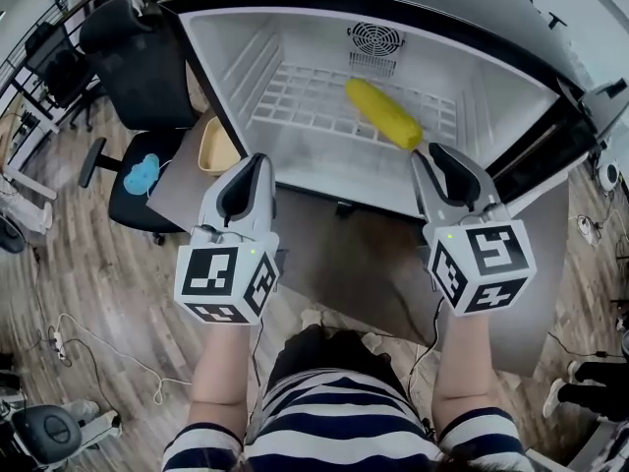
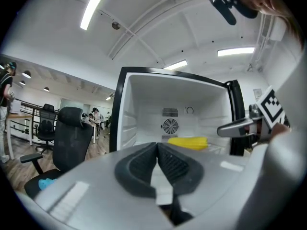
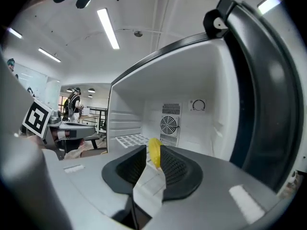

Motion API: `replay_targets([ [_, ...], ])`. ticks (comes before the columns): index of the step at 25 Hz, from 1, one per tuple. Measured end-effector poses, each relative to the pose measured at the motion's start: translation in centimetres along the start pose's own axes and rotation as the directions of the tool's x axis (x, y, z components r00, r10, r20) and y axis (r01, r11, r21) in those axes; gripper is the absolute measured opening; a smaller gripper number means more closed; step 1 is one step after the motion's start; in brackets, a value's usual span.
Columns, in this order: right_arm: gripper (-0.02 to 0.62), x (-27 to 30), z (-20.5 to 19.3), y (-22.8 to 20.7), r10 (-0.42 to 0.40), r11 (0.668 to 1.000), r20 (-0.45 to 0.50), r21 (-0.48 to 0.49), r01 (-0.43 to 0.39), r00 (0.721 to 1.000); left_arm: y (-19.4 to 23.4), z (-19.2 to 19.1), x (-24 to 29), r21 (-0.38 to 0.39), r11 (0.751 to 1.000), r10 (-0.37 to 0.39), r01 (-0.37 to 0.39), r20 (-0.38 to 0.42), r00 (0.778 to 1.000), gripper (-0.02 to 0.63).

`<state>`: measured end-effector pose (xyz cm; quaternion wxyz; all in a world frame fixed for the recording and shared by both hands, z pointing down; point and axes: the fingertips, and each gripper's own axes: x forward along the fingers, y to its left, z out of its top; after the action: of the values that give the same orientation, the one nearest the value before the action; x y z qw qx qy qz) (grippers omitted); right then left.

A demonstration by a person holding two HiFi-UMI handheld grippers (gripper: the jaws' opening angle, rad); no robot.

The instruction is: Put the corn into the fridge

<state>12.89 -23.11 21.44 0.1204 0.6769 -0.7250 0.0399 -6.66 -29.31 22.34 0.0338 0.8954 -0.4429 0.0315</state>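
- At the mouth of the open fridge [image 1: 228, 62], the right hand-held gripper [image 1: 428, 152] points almost level into the compartment. Its jaws stand a narrow way apart and press on nothing.
- Just beyond its tips, seen through the gap in the right gripper view, is the near end of the corn [image 1: 383, 113]. I cannot tell whether the tips brush it, but the pads do not clamp it.
- The left hand-held gripper [image 1: 257, 161] hangs off to the left at the fridge's front edge, its jaws together and empty.
- The corn lies on its side, slantwise, on the white wire shelf [image 1: 305, 101]. It sits right of centre, in front of the fan grille [image 1: 374, 39] on the back wall.
- From how things lie, the placing step looks done: the corn rests inside the fridge with no grip on it.
- The next move probably calls for drawing the right hand-held gripper straight back out without nudging the cob, which could roll on the wire bars.
- The door [image 3: 259, 80] stands open at the right. Closing it, if wanted, needs both grippers clear of the opening first.
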Motion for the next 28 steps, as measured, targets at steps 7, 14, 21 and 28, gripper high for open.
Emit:
replay_targets([
  [7,0.004,-2.1,-1.6,-0.5,-0.015,0.999,0.008,0.051,0.014,1.000,-0.6,0.1,-1.4,0.011,1.000,0.022,-0.022,-0.009,1.000,0.000],
  [14,-0.003,-3.5,-2.8,-0.1,-0.007,0.999,0.009,0.047,0.006,1.000,-1.3,-0.2,-3.3,0.019,0.999,0.042,-0.042,-0.016,0.999,0.000],
  [21,-0.003,-4.6,-3.5,0.0,0.019,0.996,0.019,0.083,-0.021,1.000,-2.1,-0.7,-5.2,-0.008,0.998,0.061,-0.061,-0.030,0.998,0.000],
  [28,-0.003,-6.1,-3.4,-0.1,0.042,0.993,0.035,0.105,-0.046,0.998,-2.8,-0.6,-7.0,0.002,0.996,0.088,-0.088,-0.031,0.996,0.000],
])
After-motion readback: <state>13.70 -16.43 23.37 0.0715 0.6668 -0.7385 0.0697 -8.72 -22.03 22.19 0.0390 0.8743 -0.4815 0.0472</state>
